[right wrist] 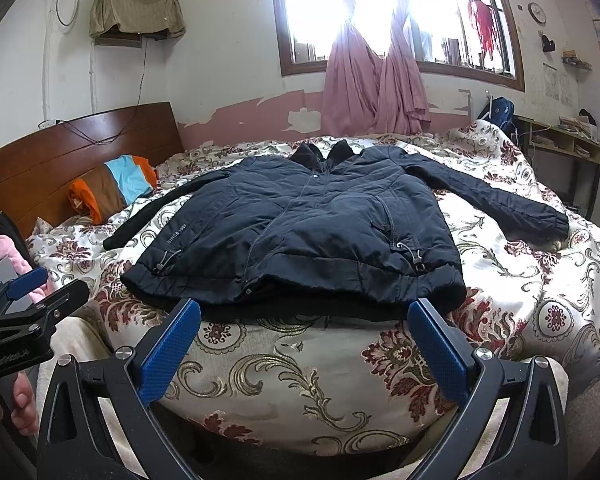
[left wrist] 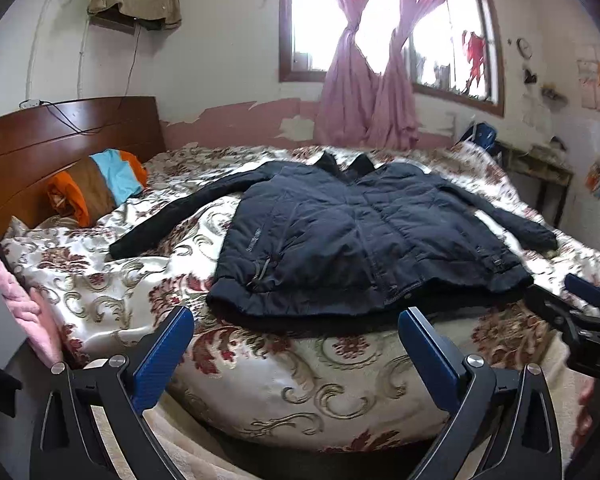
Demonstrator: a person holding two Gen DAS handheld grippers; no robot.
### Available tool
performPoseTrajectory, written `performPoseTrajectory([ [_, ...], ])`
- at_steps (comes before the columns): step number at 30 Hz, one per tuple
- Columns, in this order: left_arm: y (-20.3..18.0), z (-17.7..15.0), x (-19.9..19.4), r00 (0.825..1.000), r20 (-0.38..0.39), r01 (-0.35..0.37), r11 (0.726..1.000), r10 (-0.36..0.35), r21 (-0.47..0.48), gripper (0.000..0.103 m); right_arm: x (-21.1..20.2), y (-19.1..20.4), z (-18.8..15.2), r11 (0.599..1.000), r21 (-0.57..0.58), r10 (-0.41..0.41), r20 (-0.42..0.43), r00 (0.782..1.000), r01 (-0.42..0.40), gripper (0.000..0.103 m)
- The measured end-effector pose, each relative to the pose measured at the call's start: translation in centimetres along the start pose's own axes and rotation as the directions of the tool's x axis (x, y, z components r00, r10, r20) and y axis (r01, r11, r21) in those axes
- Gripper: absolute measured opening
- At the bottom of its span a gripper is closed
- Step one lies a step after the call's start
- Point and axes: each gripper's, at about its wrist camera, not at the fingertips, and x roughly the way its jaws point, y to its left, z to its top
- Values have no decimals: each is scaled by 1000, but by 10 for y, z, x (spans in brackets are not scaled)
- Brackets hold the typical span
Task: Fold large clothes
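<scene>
Floral bedspread (right wrist: 500,280) covers the bed. Wooden headboard (right wrist: 80,152) far left, striped pillow (right wrist: 116,188) against it. Pink curtains (right wrist: 376,88) knotted at far window (right wrist: 312,12).

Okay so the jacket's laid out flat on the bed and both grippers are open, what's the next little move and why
Probably bring the left gripper forward to the left sleeve and pinch its cuff. The dark jacket lies flat, front up, both sleeves spread out over the bedspread, nothing folded yet. Both grippers hover open, short of the hem, holding nothing; the right gripper could then take the other sleeve.
</scene>
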Motion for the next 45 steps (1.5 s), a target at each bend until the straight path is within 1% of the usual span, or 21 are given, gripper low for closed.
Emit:
performPoseTrajectory([
  [2,-3,1,11,999,-34,-33,999,34,25,103,4,-2,-2,1000,5,-5,-8,1000,5,102],
  [3,-5,2,17,998,-50,-37,999,39,31,103,8,-4,-3,1000,9,-9,-14,1000,9,102],
  [6,-5,8,32,997,-79,-5,1000,6,9,103,16,-15,-5,999,24,-26,-31,999,27,102],
  [9,-8,14,47,995,-100,5,1000,-5,2,103,27,-31,-4,998,44,-49,-55,997,52,102],
  [12,-17,26,66,993,-115,13,1000,-11,11,103,38,-52,0,993,68,-93,-67,993,98,102],
  [17,-33,45,100,989,-146,36,999,-34,7,103,59,-98,5,970,133,-190,-100,977,202,102],
  [21,-55,64,131,981,-174,88,996,-81,33,103,71,-133,13,952,153,-256,-82,963,266,102],
  [24,-77,78,154,966,-198,174,984,-164,38,103,81,-163,24,939,219,-262,-50,964,267,102],
  [26,-91,87,169,956,-214,212,977,-199,38,103,94,-182,32,925,261,-270,-58,961,276,102],
  [28,-104,96,181,946,-229,244,969,-229,39,103,107,-207,40,899,325,-285,-72,956,293,102],
  [29,-114,102,190,938,-238,269,962,-252,39,103,114,-220,44,886,364,-280,-74,957,288,102],
  [31,-127,110,199,927,-248,298,954,-280,40,103,128,-247,52,851,449,-264,-79,961,271,102],
  [32,-134,114,205,922,-254,311,949,-291,41,103,138,-263,56,822,497,-265,-97,959,277,102],
  [33,-143,120,213,916,-262,326,944,-304,47,103,150,-280,60,788,540,-264,-137,955,296,102],
  [34,-148,124,219,914,-266,331,942,-307,52,103,163,-294,65,763,568,-262,-165,951,309,102],
  [36,-165,133,237,911,-284,330,941,-300,66,103,184,-316,72,724,608,-273,-182,945,326,102],
  [37,-171,137,246,907,-295,333,941,-301,63,103,195,-328,74,692,640,-279,-190,941,335,102],
  [39,-184,149,265,900,-306,339,940,-309,48,103,213,-348,79,640,700,-277,-176,945,318,102],
  [41,-198,161,285,900,-298,345,937,-316,48,103,237,-372,82,574,750,-288,-191,938,329,102],
  [43,-211,172,303,904,-288,344,937,-315,56,103,259,-392,80,513,793,-282,-204,937,327,102],
  [45,-229,186,328,910,-275,342,937,-312,67,103,277,-406,75,464,821,-289,-215,933,333,102],
])
